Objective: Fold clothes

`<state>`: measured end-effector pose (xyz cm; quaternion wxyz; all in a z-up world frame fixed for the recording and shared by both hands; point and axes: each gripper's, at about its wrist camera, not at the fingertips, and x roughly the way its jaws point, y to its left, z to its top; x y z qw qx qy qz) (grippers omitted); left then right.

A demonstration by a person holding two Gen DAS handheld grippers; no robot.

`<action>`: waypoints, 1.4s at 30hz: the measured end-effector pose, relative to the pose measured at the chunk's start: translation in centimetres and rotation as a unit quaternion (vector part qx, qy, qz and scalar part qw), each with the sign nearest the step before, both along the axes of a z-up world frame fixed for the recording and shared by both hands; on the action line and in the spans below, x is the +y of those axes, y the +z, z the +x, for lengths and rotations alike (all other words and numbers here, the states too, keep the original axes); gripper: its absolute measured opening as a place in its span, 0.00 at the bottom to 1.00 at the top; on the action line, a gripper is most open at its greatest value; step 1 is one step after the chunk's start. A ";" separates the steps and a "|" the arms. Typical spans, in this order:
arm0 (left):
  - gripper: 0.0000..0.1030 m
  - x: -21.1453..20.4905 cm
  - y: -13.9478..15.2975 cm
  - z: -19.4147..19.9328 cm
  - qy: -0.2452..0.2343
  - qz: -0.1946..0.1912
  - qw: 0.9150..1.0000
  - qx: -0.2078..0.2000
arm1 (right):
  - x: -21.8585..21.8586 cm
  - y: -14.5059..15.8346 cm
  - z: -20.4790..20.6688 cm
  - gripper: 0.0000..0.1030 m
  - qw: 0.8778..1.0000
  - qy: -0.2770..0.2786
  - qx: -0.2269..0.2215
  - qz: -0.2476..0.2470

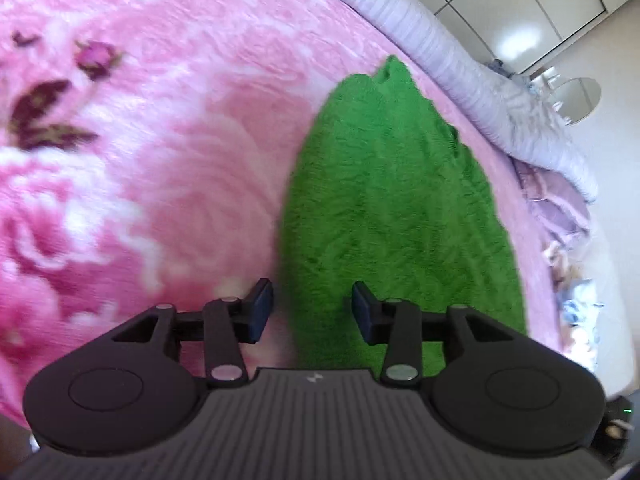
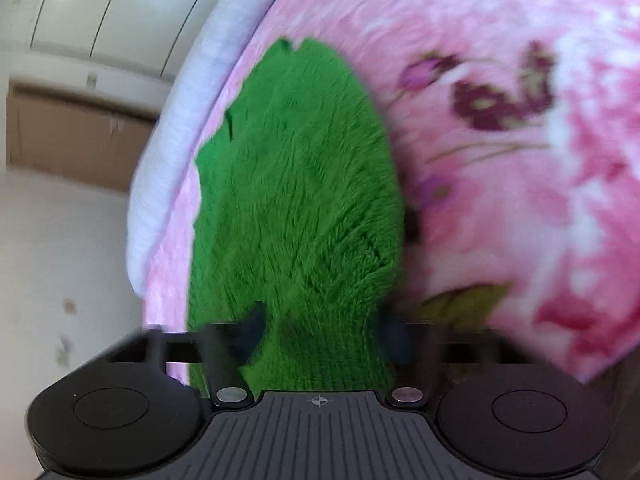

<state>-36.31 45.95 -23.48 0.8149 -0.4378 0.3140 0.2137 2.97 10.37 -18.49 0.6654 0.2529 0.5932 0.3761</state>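
Observation:
A fuzzy bright green garment (image 1: 396,208) lies flat on a pink flowered blanket (image 1: 168,128), stretching away from both cameras. My left gripper (image 1: 312,310) hovers over the garment's near left edge, jaws open, nothing between the pads. In the right wrist view the same green garment (image 2: 296,200) fills the middle, its near ribbed end between the blurred fingers of my right gripper (image 2: 320,332), which stands open around it without pinching.
A pale lilac ribbed cover (image 1: 452,64) runs along the blanket's far edge. White wardrobe doors (image 1: 532,12) and a round mirror (image 1: 576,100) stand beyond. In the right wrist view the bed edge (image 2: 168,168) drops to a light floor (image 2: 64,240).

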 end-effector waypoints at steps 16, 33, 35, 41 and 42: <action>0.16 -8.7 4.1 -1.9 -0.092 0.115 0.987 0.072 | -8.6 2.5 0.9 0.31 0.991 0.031 -0.064 -0.116; 0.27 5.6 4.3 23.4 -0.157 0.243 0.952 0.099 | 11.2 5.7 20.6 0.48 0.955 0.125 -0.254 -0.089; 0.29 7.4 3.4 26.3 -0.156 0.250 0.950 0.104 | 14.1 4.5 23.4 0.48 0.956 0.136 -0.249 -0.072; 0.35 12.1 1.5 32.0 -0.150 0.230 0.957 0.091 | 21.2 1.1 30.1 0.47 0.961 0.163 -0.221 -0.027; 0.36 12.8 1.3 32.6 -0.146 0.226 0.959 0.088 | 21.8 0.6 30.7 0.47 0.962 0.166 -0.216 -0.025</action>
